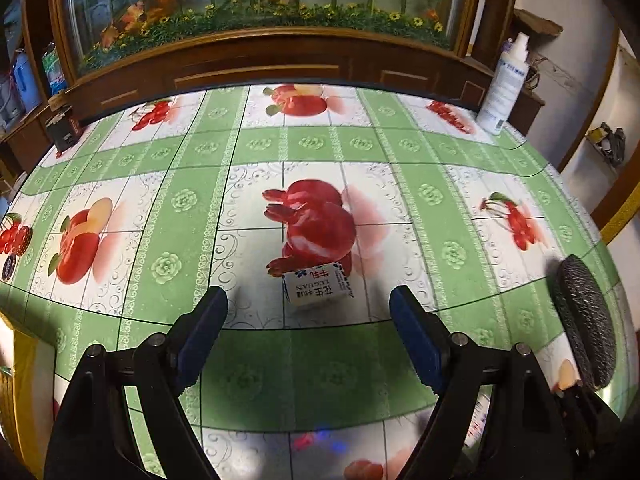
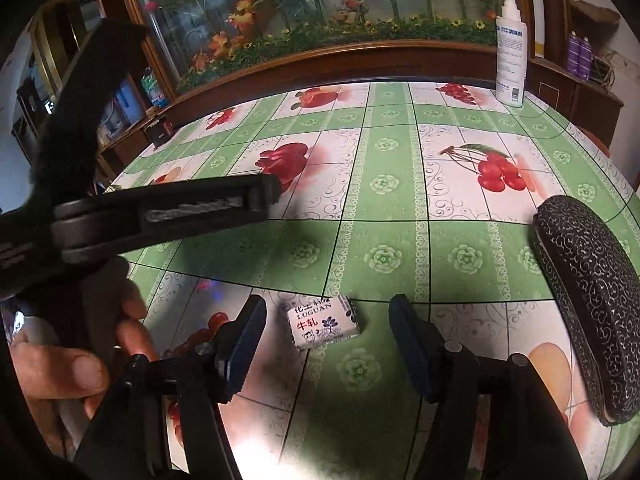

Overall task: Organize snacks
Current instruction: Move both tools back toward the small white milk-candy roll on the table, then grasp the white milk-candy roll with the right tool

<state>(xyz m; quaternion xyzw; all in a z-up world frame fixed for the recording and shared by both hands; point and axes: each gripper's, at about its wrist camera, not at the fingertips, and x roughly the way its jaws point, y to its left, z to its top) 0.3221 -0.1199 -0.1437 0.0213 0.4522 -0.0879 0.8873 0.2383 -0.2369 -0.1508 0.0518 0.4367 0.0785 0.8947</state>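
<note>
- The wrapped candy (image 2: 325, 323) — white, printed "LUGUAN" with red characters — lies flat on the surface (image 2: 384, 200), on its green-and-white fruit-print cloth.
- The right claw (image 2: 328, 334) stands spread with the candy between its blue pads (image 2: 412, 354); neither pad touches the wrapper.
- The left claw (image 1: 308, 322) is also spread wide, its tips just short of the candy (image 1: 318, 289), nothing pinched.
- A black patterned case (image 2: 592, 312) lies to the right of the candy, well apart.
- A white spray bottle (image 2: 511, 56) stands far beyond the candy, at the surface's back edge.
- A hand (image 2: 76, 364) grips the left tool, left of the candy.
</note>
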